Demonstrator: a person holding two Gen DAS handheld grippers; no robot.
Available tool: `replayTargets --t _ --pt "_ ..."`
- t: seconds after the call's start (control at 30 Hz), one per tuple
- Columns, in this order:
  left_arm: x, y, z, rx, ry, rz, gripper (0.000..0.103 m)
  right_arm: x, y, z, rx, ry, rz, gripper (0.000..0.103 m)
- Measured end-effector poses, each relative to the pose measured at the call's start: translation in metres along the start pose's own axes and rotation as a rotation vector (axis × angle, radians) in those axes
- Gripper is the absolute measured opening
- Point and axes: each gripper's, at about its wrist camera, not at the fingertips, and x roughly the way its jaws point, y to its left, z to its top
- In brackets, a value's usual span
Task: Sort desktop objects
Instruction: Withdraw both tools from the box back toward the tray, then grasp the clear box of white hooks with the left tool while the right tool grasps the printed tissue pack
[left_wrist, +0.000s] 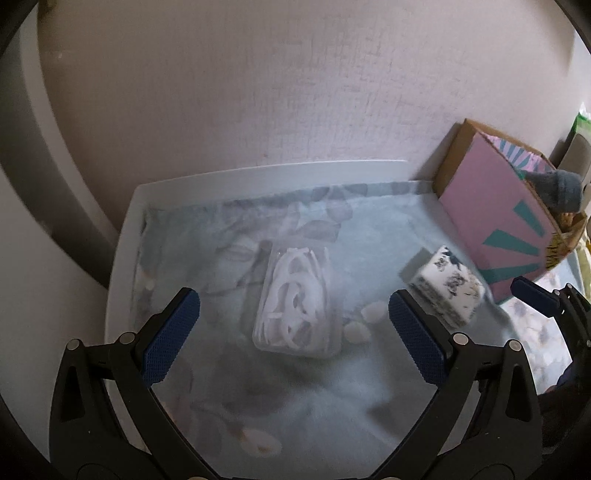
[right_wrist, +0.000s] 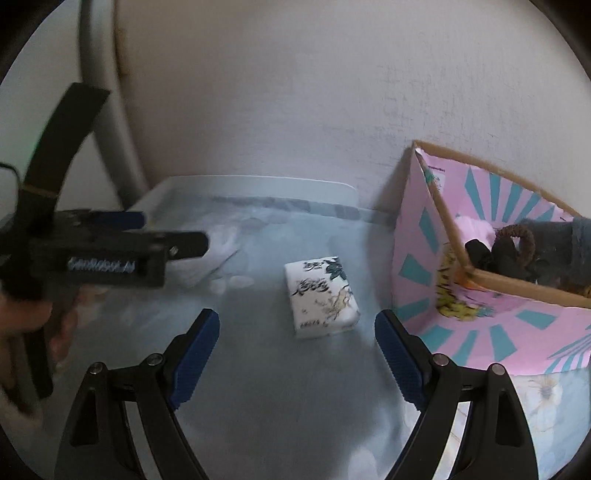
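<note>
A clear plastic case of white cable (left_wrist: 295, 306) lies on the pale floral cloth (left_wrist: 207, 369), just ahead of my open, empty left gripper (left_wrist: 293, 321). A white patterned tissue pack (left_wrist: 445, 291) lies to its right; it also shows in the right wrist view (right_wrist: 320, 295), just ahead of my open, empty right gripper (right_wrist: 297, 332). A pink and teal cardboard box (right_wrist: 480, 332) stands at the right with dark items inside; it also shows in the left wrist view (left_wrist: 495, 206). The left gripper shows from the side in the right wrist view (right_wrist: 173, 234).
The cloth covers a white table (left_wrist: 258, 170) set against a plain wall (left_wrist: 295, 74). A pale curved chair frame (right_wrist: 107, 110) stands at the left. Part of the right gripper's finger (left_wrist: 535, 295) shows at the right edge of the left wrist view.
</note>
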Motion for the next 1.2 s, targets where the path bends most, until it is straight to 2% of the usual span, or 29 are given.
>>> replayTargets --t 0.17,0.37,0.43,0.53,0.6,0.63,0.67,0.7,0.77,0.93,1.2 --pt "0.011 -0.004 0.0 0.031 0.001 -0.005 0.1 0.021 0.005 0.0 0.027 0.016 -0.096 0.084" --pt "0.019 -0.005 -0.004 0.025 0.014 -0.012 0.098 0.035 -0.002 0.006 0.085 0.054 -0.103 0.084" --pt "0.02 -0.004 -0.005 0.022 0.017 -0.017 0.094 0.04 -0.007 0.008 0.11 0.068 -0.103 0.084" --pt "0.023 -0.002 -0.006 0.02 0.029 -0.021 0.081 0.044 -0.012 0.008 0.137 0.088 -0.077 0.084" --pt "0.024 0.002 -0.008 0.014 0.038 -0.03 0.064 0.044 -0.011 0.008 0.136 0.09 -0.069 0.081" --pt "0.023 0.003 -0.009 0.013 0.037 -0.029 0.062 0.042 -0.012 0.007 0.136 0.086 -0.06 0.073" --pt "0.022 0.004 -0.01 0.016 0.03 -0.027 0.053 0.042 -0.012 0.007 0.134 0.085 -0.053 0.064" --pt "0.02 0.005 -0.01 0.017 0.027 -0.032 0.053 0.041 -0.011 0.007 0.126 0.092 -0.048 0.06" --pt "0.019 0.007 -0.011 0.015 0.021 -0.038 0.052 0.041 -0.01 0.004 0.116 0.105 -0.04 0.043" --pt "0.015 0.009 -0.013 0.011 0.015 -0.044 0.052 0.036 -0.007 0.004 0.081 0.089 -0.011 0.043" --pt "-0.019 0.005 -0.002 0.003 0.0 -0.037 0.052 0.012 -0.005 0.014 0.057 0.054 0.015 0.043"
